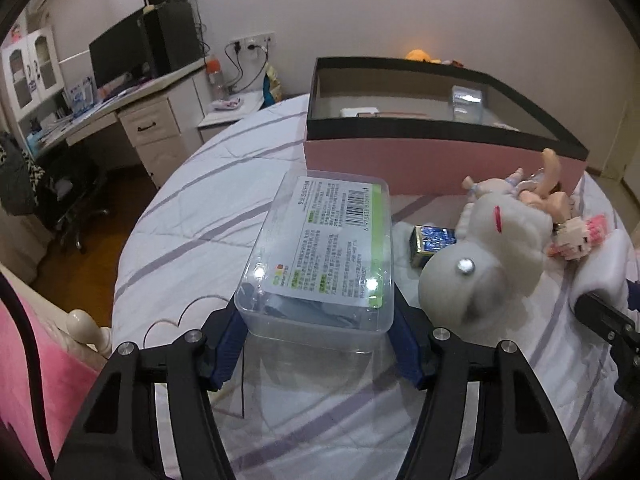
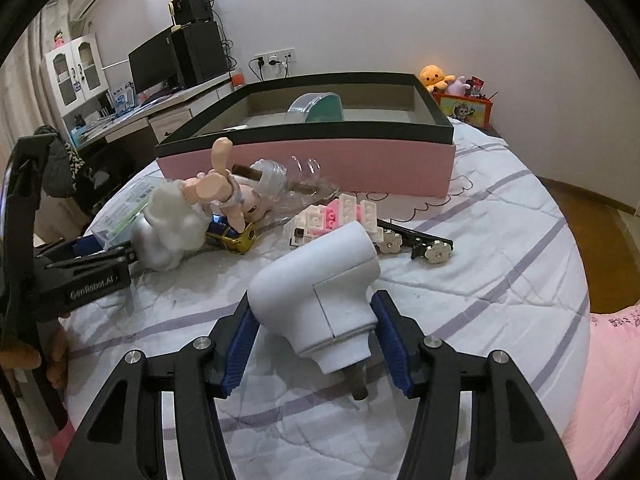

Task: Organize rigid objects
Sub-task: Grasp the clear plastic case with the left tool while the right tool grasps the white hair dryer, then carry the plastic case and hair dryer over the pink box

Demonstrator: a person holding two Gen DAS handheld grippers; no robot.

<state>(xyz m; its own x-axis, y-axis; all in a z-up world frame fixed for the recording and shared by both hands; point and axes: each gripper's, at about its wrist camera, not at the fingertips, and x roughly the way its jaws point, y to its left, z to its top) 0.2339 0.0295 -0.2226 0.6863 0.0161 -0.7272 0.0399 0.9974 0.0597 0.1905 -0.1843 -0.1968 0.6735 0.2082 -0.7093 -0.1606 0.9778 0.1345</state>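
Observation:
My left gripper (image 1: 316,344) is shut on a clear plastic box (image 1: 320,252) with a green-edged label, held just above the bed. My right gripper (image 2: 316,344) is shut on a white plastic part (image 2: 320,292) with a short metal stub, low over the bed; it also shows in the left wrist view (image 1: 604,268). A pink box with a black rim (image 1: 432,156) stands behind, open, also in the right wrist view (image 2: 360,160). It holds a clear lidded container (image 2: 316,108) and small items (image 1: 466,102).
On the quilt (image 2: 500,248) lie a white figurine (image 1: 484,256), a doll (image 2: 224,192), a blue-gold box (image 1: 432,242), a pink-white brick model (image 2: 336,216) and a black strip with flower clips (image 2: 416,244). A desk (image 1: 132,96) stands left.

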